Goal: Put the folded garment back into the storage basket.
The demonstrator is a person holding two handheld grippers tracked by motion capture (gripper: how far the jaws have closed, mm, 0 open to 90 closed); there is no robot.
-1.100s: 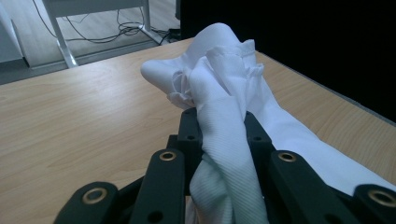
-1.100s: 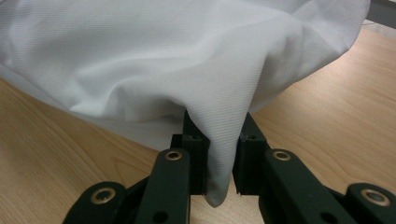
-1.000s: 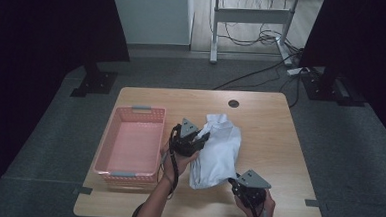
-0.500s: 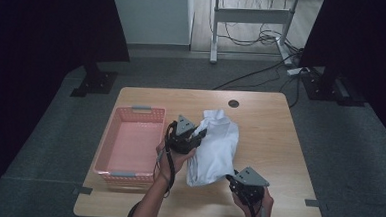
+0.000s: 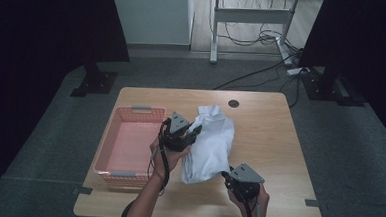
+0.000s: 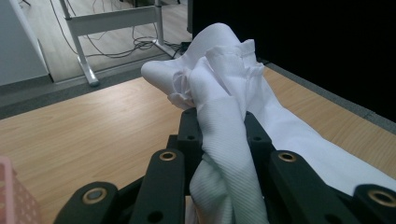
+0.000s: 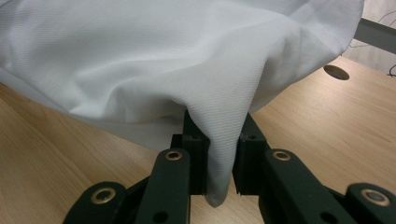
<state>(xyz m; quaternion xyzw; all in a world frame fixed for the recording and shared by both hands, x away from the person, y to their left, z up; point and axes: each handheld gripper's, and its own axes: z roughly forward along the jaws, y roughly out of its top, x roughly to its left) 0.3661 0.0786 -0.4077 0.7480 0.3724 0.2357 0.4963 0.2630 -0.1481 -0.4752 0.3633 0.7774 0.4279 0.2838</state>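
Note:
A white shirt (image 5: pixel 210 143) lies bunched along the middle of the wooden table (image 5: pixel 270 127), its collar end toward the far side. My left gripper (image 5: pixel 192 133) is shut on a fold of the white shirt (image 6: pixel 219 140) at its left edge, near the collar, and holds it a little above the table. My right gripper (image 5: pixel 227 176) is shut on the shirt's near lower corner; in the right gripper view the white shirt (image 7: pixel 187 65) drapes over the jaws, pinched between them, with the right gripper (image 7: pixel 219 154) just above the wood.
A pink plastic basket (image 5: pixel 127 146) stands on the table's left side, right beside my left hand. A round cable hole (image 5: pixel 234 103) sits near the far edge. Beyond the table are a desk frame and floor cables (image 5: pixel 254 39).
Both grippers have shifted slightly left with the shirt, dragging it toward the basket. Both grips have stayed the same.

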